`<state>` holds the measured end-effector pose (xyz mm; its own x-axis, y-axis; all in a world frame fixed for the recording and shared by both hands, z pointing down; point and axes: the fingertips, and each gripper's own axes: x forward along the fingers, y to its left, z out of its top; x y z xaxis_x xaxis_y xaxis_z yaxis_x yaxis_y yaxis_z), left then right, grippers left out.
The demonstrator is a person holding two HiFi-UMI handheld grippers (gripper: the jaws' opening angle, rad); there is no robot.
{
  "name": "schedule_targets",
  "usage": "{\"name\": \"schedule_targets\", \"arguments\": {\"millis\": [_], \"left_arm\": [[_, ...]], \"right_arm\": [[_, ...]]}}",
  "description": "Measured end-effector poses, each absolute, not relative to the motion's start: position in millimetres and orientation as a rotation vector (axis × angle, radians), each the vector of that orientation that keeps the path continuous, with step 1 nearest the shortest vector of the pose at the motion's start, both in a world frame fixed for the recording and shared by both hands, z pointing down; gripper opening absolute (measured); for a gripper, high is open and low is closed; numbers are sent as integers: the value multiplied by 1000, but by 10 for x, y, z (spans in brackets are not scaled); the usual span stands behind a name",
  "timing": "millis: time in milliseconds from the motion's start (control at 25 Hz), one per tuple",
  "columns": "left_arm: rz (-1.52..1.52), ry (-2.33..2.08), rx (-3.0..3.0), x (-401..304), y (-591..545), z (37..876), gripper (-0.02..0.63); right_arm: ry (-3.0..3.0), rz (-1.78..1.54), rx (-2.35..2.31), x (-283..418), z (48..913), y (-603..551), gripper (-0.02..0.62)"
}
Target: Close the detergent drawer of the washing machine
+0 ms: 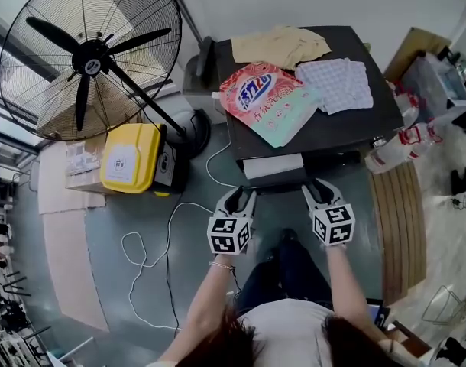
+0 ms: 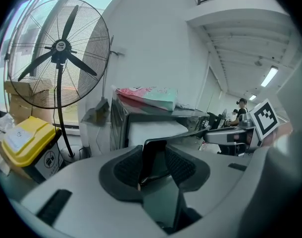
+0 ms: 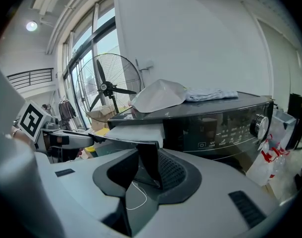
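The left gripper [image 1: 243,196] and the right gripper [image 1: 318,186] each stand clamped on one end of the dark front panel of the detergent drawer [image 1: 273,165]; in both gripper views the thin panel sits between the pads. The drawer is pulled well out from the front of the washing machine [image 1: 355,121], its pale body showing behind the panel.

The main risk is probably an uneven push. If one gripper leads the other, the drawer could skew on its guides and bind before it seats. Each gripper also seems to have one pad behind the panel, on the machine side. Driving the drawer fully home with that hold could trap the pad between panel and machine face, or leave the drawer short of closed. The panel is thin and smooth, so a pad could slide off its edge under a hard shove. A jolt on closing might also shift the detergent pouch [image 1: 267,98], which lies near the front edge of the top.
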<state>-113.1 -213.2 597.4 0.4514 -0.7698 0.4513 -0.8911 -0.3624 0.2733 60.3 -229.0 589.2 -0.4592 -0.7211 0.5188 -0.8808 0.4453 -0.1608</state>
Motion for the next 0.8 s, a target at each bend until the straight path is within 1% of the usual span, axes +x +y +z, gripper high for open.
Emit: {"name": "schedule_targets", "arguments": {"millis": [800], "left_arm": [[331, -1487, 2125, -1195, -2395, 5963, 153]], "right_arm": [[-2379, 630, 1309, 551, 5890, -2578, 147]]}}
